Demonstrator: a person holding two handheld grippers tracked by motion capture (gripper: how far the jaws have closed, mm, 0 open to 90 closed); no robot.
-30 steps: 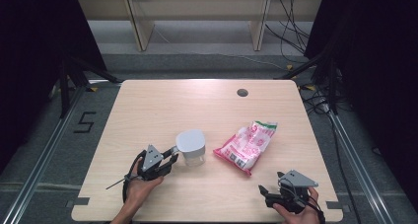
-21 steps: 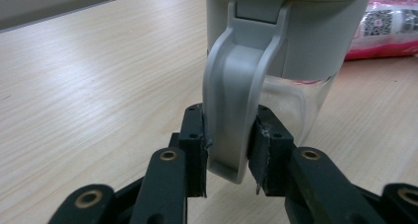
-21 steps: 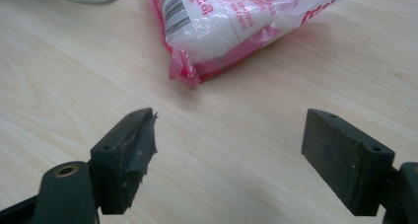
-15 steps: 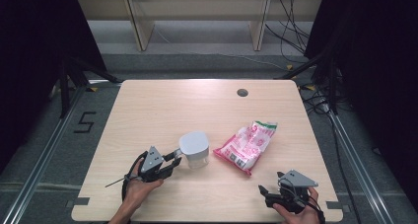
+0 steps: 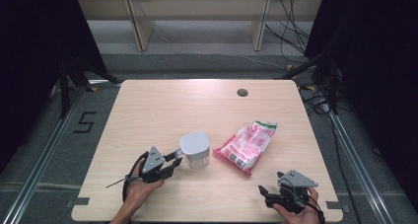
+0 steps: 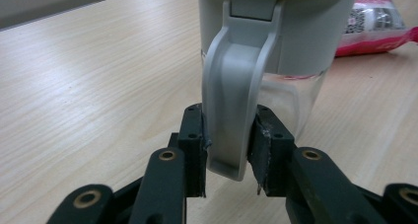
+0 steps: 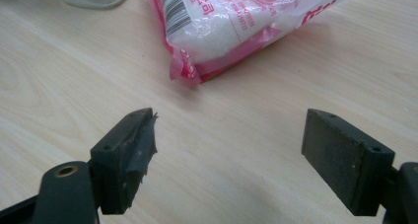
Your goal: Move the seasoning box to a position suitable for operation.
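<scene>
Spanning the middle of the high view, we see a light wooden table with a small round hole near its upper right edge. Right of centre lies a pink and white bag, flat on the wood; we find its barcoded end again at the top of the right gripper view. Just left of the bag, and apart from it, stands a clear jug with a grey lid, a little below the frame's centre. We note its grey handle in the left gripper view, running down the middle. Our left gripper, at lower left of the high view, is clamped on that handle, one black pad on each side. Our right gripper, at lower right, rests with jaws spread wide, nothing between them.
</scene>
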